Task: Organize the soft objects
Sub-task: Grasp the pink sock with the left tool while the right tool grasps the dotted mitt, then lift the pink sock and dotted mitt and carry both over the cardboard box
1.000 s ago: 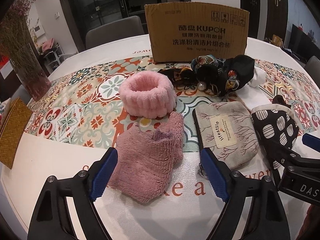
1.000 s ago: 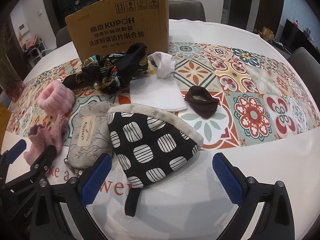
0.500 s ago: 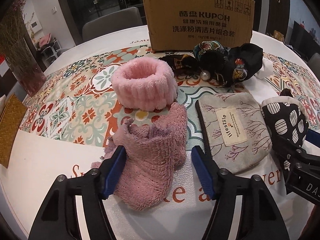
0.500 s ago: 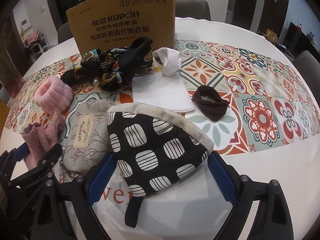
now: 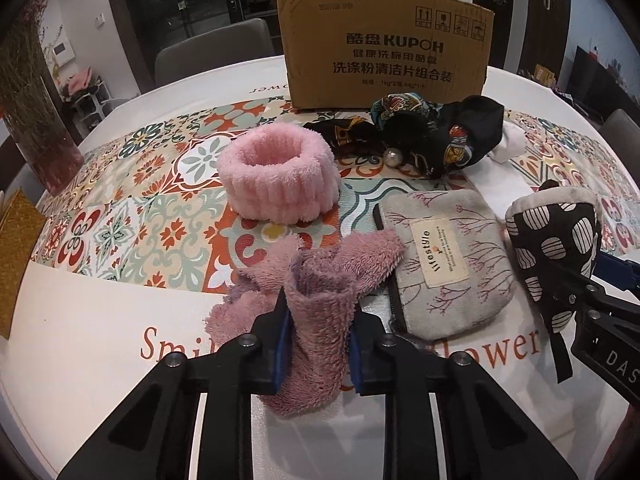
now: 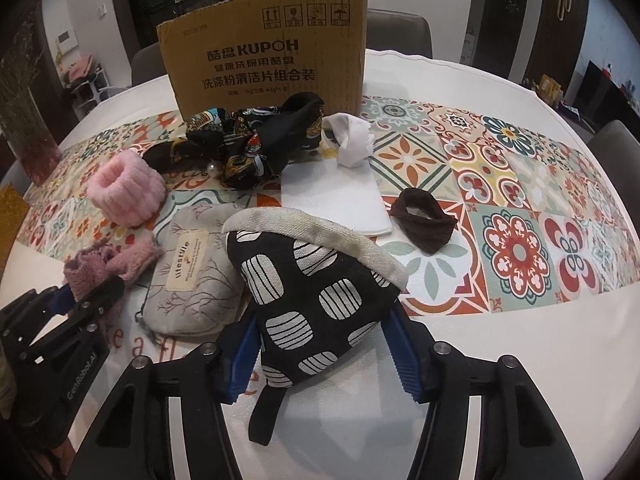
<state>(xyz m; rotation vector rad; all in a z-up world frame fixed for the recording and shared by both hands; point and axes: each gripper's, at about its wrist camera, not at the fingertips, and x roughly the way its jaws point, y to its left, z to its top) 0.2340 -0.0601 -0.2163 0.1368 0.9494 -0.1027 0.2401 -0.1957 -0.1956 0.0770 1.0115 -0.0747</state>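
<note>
Left claw (image 5: pixel 318 342) is seen closing on the mauve fleece cloth (image 5: pixel 316 300), its blue pads pressed into the bunched pile at the near desk (image 5: pixel 80 320) edge. Right claw (image 6: pixel 324 354) is likewise closing around the black spotted pouch (image 6: pixel 316 300); both pads are seen against its flanks, and the fabric is puckered between them. Both claws are angled steeply downward toward the desk surface.

A grey linen pouch (image 6: pixel 192 276) is lodged between the two gripped items, touching each. Behind it, a pink fluffy band (image 5: pixel 278 182) stands on the patterned runner (image 6: pixel 520 208), near the cloth. A dark patterned scarf (image 6: pixel 256 144) is heaped against the front of an upright cardboard box (image 6: pixel 264 56) at the far side. A white towel (image 6: pixel 336 196) lies just beyond the spotted pouch, with a brown band (image 6: pixel 424 224) beside it.

Open room is noted to the right of the spotted pouch, where runner and white cloth are bare to the desk's rim.
</note>
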